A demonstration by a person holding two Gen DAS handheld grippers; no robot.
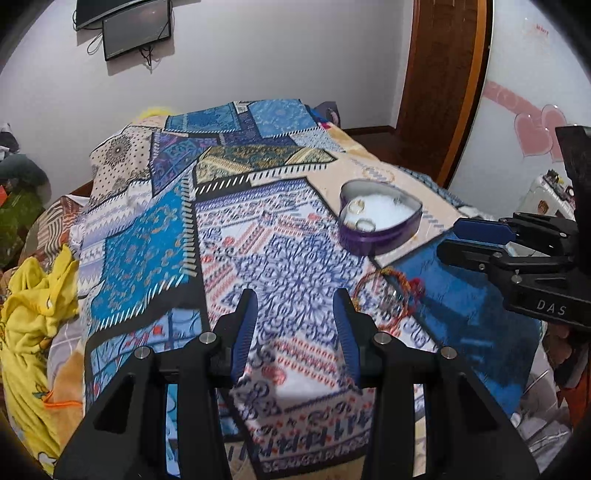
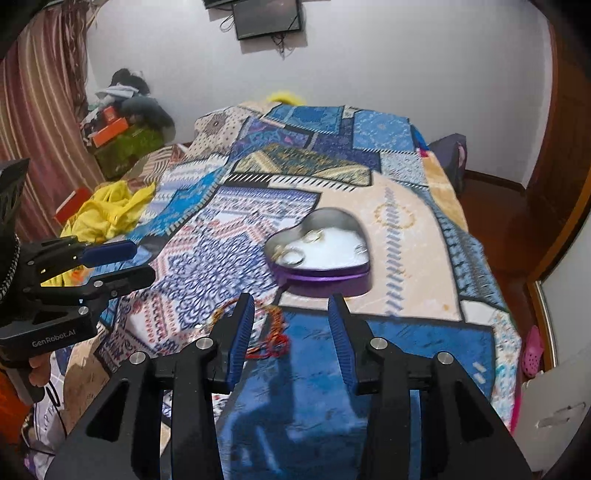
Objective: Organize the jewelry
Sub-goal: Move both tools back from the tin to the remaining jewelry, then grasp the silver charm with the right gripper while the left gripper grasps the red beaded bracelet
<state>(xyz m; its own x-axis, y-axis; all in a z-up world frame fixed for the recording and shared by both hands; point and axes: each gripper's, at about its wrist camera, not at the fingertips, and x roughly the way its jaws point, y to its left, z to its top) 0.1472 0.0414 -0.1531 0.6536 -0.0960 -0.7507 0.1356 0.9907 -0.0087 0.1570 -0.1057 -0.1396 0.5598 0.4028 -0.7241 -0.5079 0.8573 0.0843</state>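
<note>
A purple heart-shaped tin [image 1: 380, 236] with a white lining sits open on the patterned blanket; it also shows in the right wrist view [image 2: 325, 275]. Metal rings [image 1: 364, 223] lie inside it, seen too in the right wrist view [image 2: 293, 256]. A red and gold bracelet [image 1: 388, 291] lies on the blanket in front of the tin, with something small and shiny inside its loop; the right wrist view shows it [image 2: 273, 328] beside the left finger. My left gripper [image 1: 295, 306] is open and empty, left of the bracelet. My right gripper [image 2: 291, 310] is open and empty, above the blue patch.
The blanket [image 1: 236, 206] covers a bed. Yellow cloth [image 1: 33, 295] is bunched at the bed's left side. A wooden door [image 1: 439, 88] and a white panel with pink hearts [image 1: 532, 133] stand at the right. A screen [image 2: 267, 16] hangs on the far wall.
</note>
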